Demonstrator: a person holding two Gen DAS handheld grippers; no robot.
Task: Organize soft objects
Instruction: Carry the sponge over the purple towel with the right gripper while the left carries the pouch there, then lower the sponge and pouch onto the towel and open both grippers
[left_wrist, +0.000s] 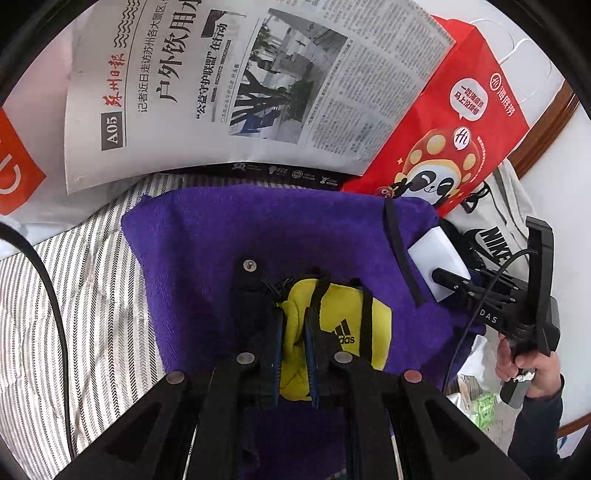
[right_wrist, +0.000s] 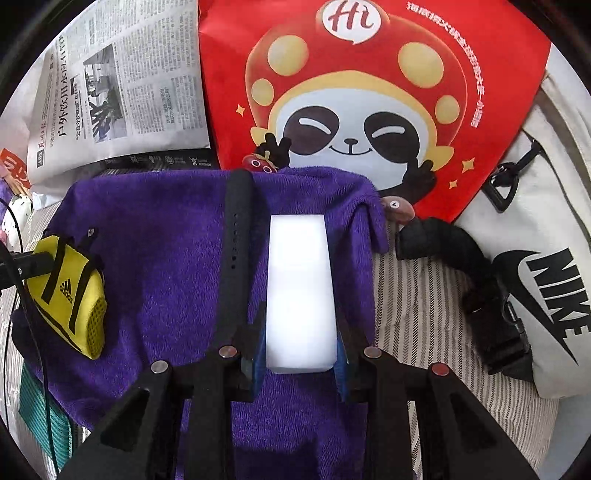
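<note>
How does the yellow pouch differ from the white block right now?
The yellow pouch is bright yellow with black straps and a logo; the white block is plain white. The pouch looks soft and crumpled, the block straight-edged. The left tongs pinch the pouch; the right tongs clamp the block. Both are over the purple towel.

One purple towel (right_wrist: 155, 258), one yellow pouch (right_wrist: 70, 291), one white block (right_wrist: 299, 280), one black strap (right_wrist: 236, 240), one newspaper (left_wrist: 221, 85) at twelve o'clock, perhaps two red bags (right_wrist: 369, 92).

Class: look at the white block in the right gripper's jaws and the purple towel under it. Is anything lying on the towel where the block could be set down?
Yes. A black strap lies across the towel just left of the white block. Right of the strap, the towel shows bare.
</note>
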